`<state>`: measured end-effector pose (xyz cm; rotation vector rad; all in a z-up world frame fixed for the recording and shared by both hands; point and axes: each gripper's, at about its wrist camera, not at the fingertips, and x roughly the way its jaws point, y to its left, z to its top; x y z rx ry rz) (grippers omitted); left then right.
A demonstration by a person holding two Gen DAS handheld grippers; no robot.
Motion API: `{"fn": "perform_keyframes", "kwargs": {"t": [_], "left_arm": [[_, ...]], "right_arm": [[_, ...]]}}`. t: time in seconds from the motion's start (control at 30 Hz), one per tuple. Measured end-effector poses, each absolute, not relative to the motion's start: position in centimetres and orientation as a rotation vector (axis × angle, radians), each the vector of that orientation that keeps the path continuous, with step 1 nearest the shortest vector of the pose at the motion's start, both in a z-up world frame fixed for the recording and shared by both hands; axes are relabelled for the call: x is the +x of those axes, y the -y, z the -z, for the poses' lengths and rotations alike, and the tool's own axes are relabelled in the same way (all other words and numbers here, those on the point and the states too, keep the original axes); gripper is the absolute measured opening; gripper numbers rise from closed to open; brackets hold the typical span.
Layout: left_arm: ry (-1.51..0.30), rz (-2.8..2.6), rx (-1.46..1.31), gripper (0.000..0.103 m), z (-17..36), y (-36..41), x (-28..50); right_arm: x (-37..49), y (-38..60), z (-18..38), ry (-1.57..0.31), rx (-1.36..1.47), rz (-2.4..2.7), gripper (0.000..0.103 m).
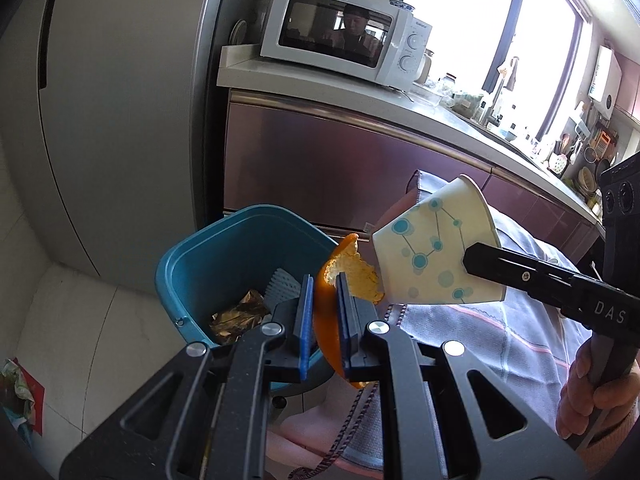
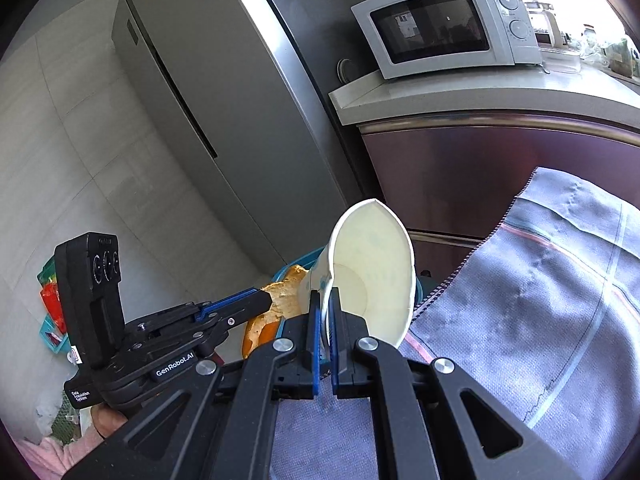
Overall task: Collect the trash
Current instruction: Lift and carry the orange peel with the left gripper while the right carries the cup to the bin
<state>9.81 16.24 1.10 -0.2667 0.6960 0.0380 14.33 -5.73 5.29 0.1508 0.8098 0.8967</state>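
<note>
Carrying trash to the bin (image 1: 192, 256)
My left gripper (image 1: 322, 312) clamps orange peel (image 1: 352, 272), right gripper (image 2: 325, 320) pinches the paper cup (image 2: 372, 264) wall; either could slip, missing the rim.

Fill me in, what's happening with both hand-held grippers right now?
A person is clearing trash with both. The left hand-held gripper is shut on a piece of orange peel, held above the blue bin, which already has a crumpled wrapper inside. The right hand-held gripper pinches the wall of a dotted paper cup, tipped on its side beside the peel. Neither has been dropped in yet.
</note>
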Motion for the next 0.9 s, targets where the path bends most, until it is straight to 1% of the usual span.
{"fn": "perform_keyframes", "kwargs": {"t": [0.43,0.9], "left_arm": [[-0.730,-0.083,-0.297,0.012,1.5,-18.5,11.9],[-0.765,-0.120,-0.311,0.012,4.1,-20.0,13.8]], "right_arm": [[16.5,1.7,-3.7,-0.861,0.081,-0.873,0.003],[17.4,-0.6,-1.6,-0.917,0.024,-0.854,0.003]]}}
